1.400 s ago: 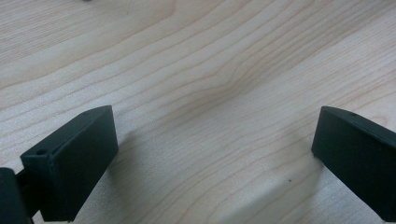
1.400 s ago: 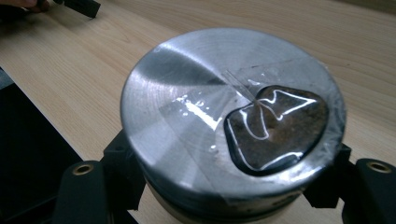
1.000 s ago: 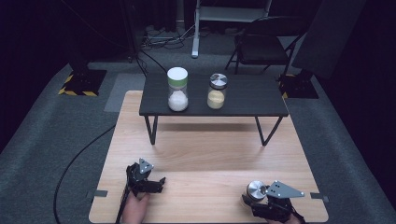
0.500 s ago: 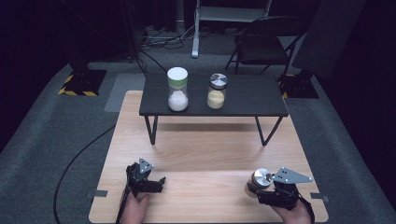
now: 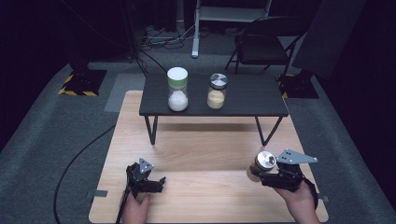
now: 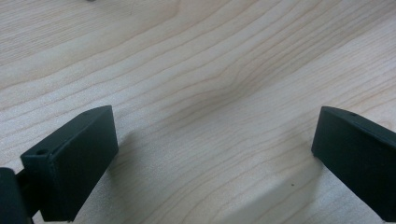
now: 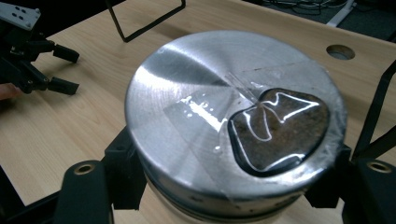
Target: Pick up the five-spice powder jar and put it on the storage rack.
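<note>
Atop gripped jar lid (image 7: 233,121), taped brown patch (image 7: 280,128)

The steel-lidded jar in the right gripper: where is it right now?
In the high view the jar sits clamped in the right gripper, over the wooden table's near right corner, in front of the black shelf.

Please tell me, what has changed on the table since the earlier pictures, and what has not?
The right tool, shut on the silver-lidded jar, has carried it toward the table's right edge and a little away from the person. The left tool stayed open in its place. The two jars on the black shelf did not move.
</note>
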